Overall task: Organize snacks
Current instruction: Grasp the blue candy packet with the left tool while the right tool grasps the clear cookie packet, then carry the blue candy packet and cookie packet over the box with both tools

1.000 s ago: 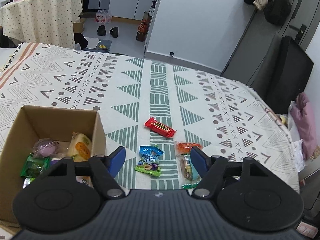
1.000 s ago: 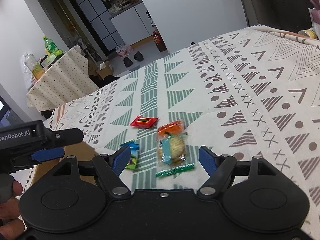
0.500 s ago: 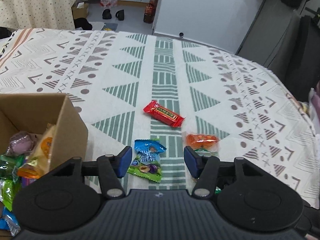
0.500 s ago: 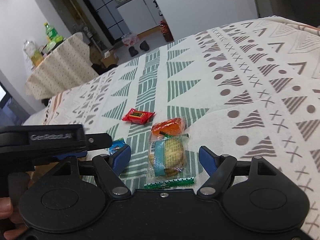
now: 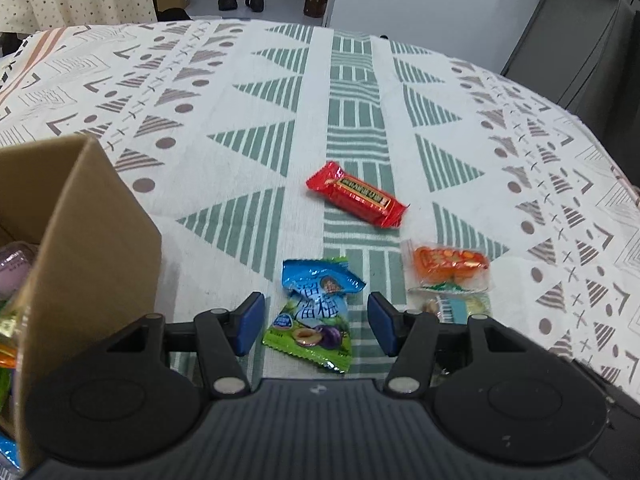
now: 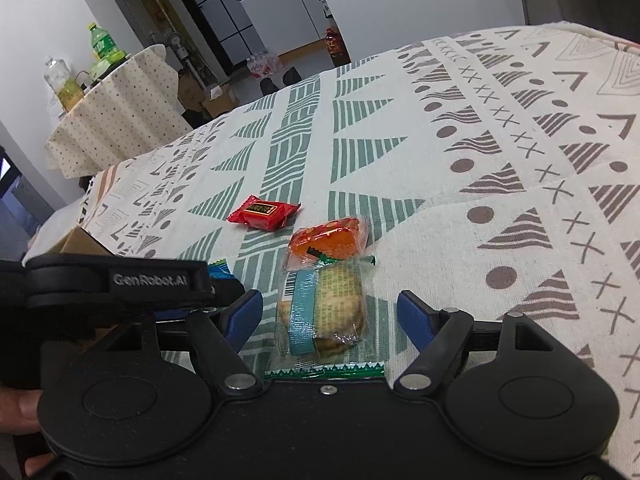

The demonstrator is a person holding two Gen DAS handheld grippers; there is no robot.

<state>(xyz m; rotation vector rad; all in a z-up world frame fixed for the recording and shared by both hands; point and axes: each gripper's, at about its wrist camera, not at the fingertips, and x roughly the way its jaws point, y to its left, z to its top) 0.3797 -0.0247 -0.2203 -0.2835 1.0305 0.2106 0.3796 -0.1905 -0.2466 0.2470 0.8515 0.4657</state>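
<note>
Surface (image 5: 280, 92): covered by a cream cloth with green and brown geometric print; fills most of both views.

Cardboard box (image 5: 92, 236): left edge of the left wrist view, open-topped, with wrapped snacks partly visible inside at the far left. In the right wrist view only a corner of it shows at mid-left.

My left hand-held gripper (image 5: 312, 322): bottom centre of the left wrist view, fingers spread apart, nothing between the pads. The blue-green plum candy packet (image 5: 314, 312) lies on the cloth in the gap between the two blue fingertips, closer to neither that I can tell; contact with the pads not visible.

My right hand-held gripper (image 6: 330, 316): bottom centre of the right wrist view, fingers spread wide. The cracker packet (image 6: 326, 312), clear wrapper with a teal band, lies flat between the fingertips, its green serrated end at the lower edge by the gripper body. Pads stand apart from it on both sides.

Orange packet (image 6: 328, 240): just above the cracker packet in frame, touching or overlapping its upper end.

Red packet (image 5: 356, 200): upper centre of the group, apart from the others, angled diagonally.

The left tool's black housing crosses the left side of the right wrist view.
</note>
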